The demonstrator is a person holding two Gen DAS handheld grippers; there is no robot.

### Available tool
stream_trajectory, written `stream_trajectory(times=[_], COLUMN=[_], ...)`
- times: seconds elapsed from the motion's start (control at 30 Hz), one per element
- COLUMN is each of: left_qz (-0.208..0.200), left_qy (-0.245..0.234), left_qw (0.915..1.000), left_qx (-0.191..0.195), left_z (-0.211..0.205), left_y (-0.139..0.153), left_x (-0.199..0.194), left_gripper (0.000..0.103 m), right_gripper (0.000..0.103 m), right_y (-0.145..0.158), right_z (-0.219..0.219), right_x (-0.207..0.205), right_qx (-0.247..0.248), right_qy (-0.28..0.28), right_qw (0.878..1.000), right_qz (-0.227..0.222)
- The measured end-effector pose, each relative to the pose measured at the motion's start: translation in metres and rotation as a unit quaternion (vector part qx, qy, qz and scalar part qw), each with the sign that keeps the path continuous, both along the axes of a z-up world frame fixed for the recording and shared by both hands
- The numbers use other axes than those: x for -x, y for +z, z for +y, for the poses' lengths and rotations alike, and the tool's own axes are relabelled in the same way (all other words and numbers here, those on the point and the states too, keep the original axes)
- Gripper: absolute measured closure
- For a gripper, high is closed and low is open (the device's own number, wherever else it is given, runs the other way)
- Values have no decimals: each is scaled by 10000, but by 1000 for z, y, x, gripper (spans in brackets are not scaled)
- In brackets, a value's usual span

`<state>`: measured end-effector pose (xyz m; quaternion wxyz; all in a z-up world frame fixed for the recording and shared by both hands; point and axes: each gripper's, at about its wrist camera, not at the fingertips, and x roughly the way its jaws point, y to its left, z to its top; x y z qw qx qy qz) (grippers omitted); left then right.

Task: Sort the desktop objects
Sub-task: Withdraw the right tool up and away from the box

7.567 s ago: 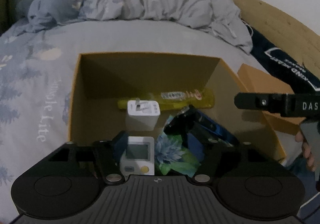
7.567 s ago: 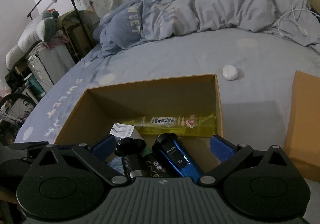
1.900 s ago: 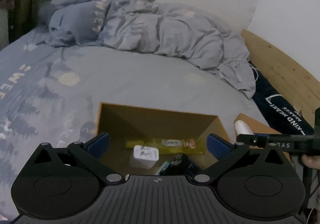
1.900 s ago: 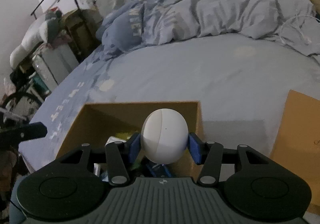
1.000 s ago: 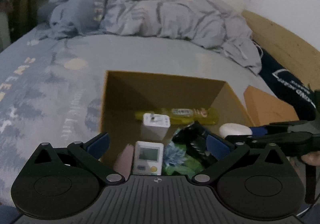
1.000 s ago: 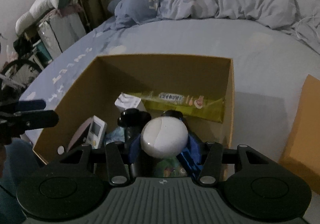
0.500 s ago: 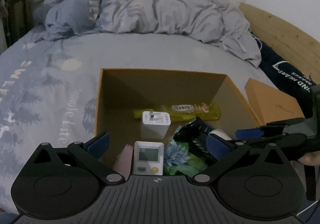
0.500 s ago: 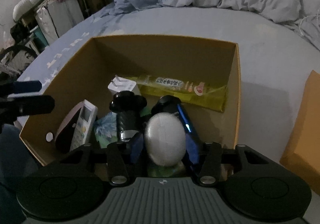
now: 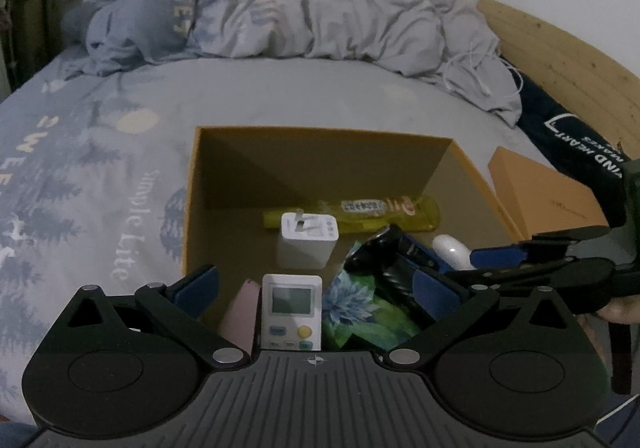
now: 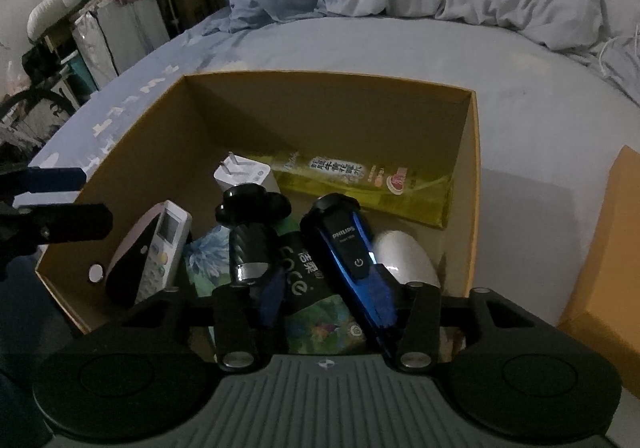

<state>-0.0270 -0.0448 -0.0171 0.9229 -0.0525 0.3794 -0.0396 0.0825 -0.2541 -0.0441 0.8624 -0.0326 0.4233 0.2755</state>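
Both grippers hang over the open cardboard box (image 10: 474,184) on the bed. The right gripper (image 10: 326,298) is spreading its jaws, and the white egg-shaped case (image 10: 404,258) lies just beyond its right finger, in the box's corner beside the blue shaver (image 10: 346,248); nothing sits between the fingers. To finish well I'd say let them part fully, then lift straight up so neither finger nudges the case or shaver. The left gripper (image 9: 316,284) waits wide apart and empty above the remote (image 9: 291,310).
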Motion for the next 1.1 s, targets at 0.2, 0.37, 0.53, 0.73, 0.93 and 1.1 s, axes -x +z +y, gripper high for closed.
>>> stream_trajectory(times=[0.2,0.37,0.53,0.73,0.93,1.1], left_qz=[14,24,34,24,30,19], left_qy=[13,16,52,66,70,6], left_qw=[10000,10000,10000,10000,10000,10000], left_qx=[-16,-29,-23,-4,-22,-70], left_z=[0,-1,2,4,2,-3], left_y=[-1,-2,-3,-2,-3,-2], left_x=[-1,-2,-3,-3,-1,1], left_gripper=[0,0,0,0,0,0], right_gripper=[18,13,0,0,0,0], right_y=[2,3,5,8,12,19], right_z=[-1,-3,1,-3,-6,-10], right_x=[1,0,3,3,3,4], right_qx=[-96,-225,-246,-383,-345,-395], right_qy=[-25,-22,-81,-155,-351,-472], right_qw=[10000,9997,9997,9991,9987,9978], right_qz=[-7,38,-6,18,-107,-249])
